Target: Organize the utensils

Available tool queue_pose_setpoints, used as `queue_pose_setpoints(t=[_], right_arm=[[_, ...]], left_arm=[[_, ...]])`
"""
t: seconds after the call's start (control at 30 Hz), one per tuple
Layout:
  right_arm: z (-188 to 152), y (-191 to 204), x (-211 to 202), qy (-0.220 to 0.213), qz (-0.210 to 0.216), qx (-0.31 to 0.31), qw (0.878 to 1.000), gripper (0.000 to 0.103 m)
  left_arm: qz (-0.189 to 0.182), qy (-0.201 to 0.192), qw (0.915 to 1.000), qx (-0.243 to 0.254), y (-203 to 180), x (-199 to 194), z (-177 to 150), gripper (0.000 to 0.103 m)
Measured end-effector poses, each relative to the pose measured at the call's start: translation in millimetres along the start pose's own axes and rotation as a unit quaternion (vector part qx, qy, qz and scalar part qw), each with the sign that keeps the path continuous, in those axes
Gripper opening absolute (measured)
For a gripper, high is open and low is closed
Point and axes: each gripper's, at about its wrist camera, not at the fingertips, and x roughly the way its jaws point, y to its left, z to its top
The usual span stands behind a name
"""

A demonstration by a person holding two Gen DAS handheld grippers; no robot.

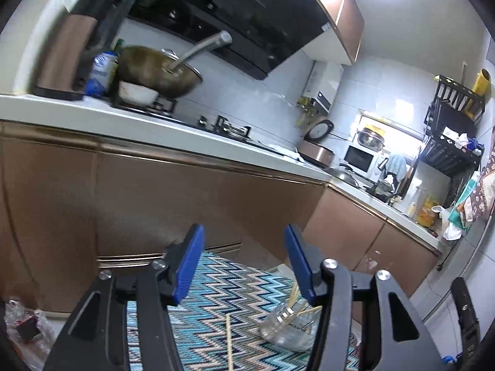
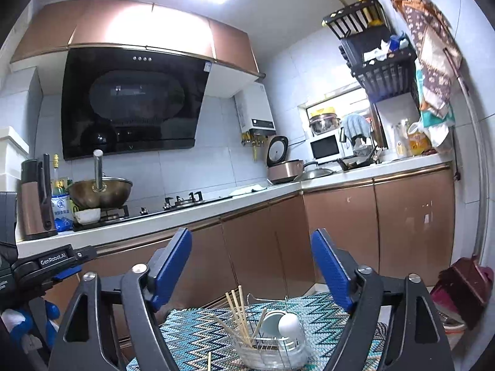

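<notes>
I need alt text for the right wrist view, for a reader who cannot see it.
The open right gripper, holding nothing, points across a zigzag-patterned mat at a kitchen counter. Below it on the mat, a glass jar holds several chopsticks, beside a wire rack with pale cups. One chopstick lies loose on the mat.

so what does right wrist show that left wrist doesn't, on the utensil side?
Right wrist only: a wire rack behind the glass jar, holding a pale cup and a white rounded item; also the left gripper's body at the frame's left edge.

Left wrist only: a plastic bag on the floor, lower left.

Both: the glass jar with chopsticks in it, one loose chopstick on the zigzag cloth, and each view's own gripper open and empty: left gripper, right gripper.
</notes>
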Motion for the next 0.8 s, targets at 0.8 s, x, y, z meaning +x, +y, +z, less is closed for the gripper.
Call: queue_pose_setpoints(t=[0.8], right_arm=[[-4, 34, -95, -0.003, -0.021, -0.047, 0.999, 0.103]], left_arm=[[0.082, -0.062, 0.9939, 0.039, 30, -129, -8, 0.072]])
